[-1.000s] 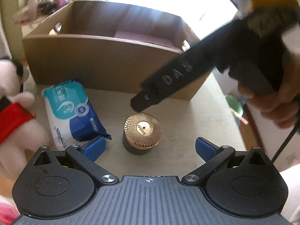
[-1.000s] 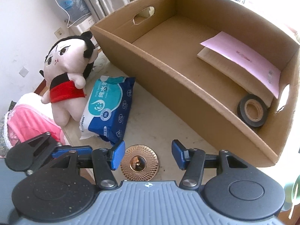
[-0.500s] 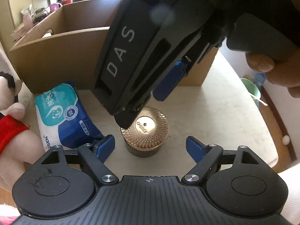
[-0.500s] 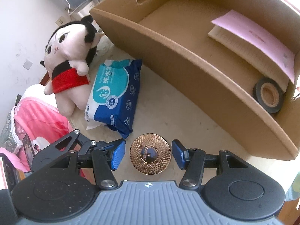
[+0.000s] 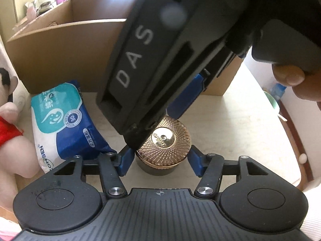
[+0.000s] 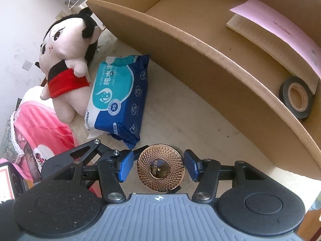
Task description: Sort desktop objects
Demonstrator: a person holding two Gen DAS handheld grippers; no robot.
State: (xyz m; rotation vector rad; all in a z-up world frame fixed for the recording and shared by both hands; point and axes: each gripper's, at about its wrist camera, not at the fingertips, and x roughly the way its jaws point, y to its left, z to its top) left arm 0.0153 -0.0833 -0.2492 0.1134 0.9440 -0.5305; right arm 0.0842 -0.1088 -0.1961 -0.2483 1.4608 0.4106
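A small dark jar with a gold patterned lid [image 5: 163, 145] stands on the pale table. My left gripper [image 5: 158, 163] is open, with its blue pads on either side of the jar's base. My right gripper [image 6: 158, 165] comes down from above, open, with its blue pads on either side of the lid [image 6: 160, 167]; a narrow gap shows on each side. In the left wrist view the right gripper's black body [image 5: 170, 50] fills the upper middle and hides part of the lid.
A cardboard box [image 6: 200, 56] stands behind the jar, holding a pink-covered notepad [image 6: 276, 26] and a black tape roll [image 6: 297, 98]. A blue wet-wipes pack [image 6: 118, 100] and a plush doll [image 6: 64, 60] lie left of the jar. The table edge is near on the left.
My right gripper has come down over the jar until its pads flank the lid. My left gripper has moved forward and narrowed its opening around the jar's base.
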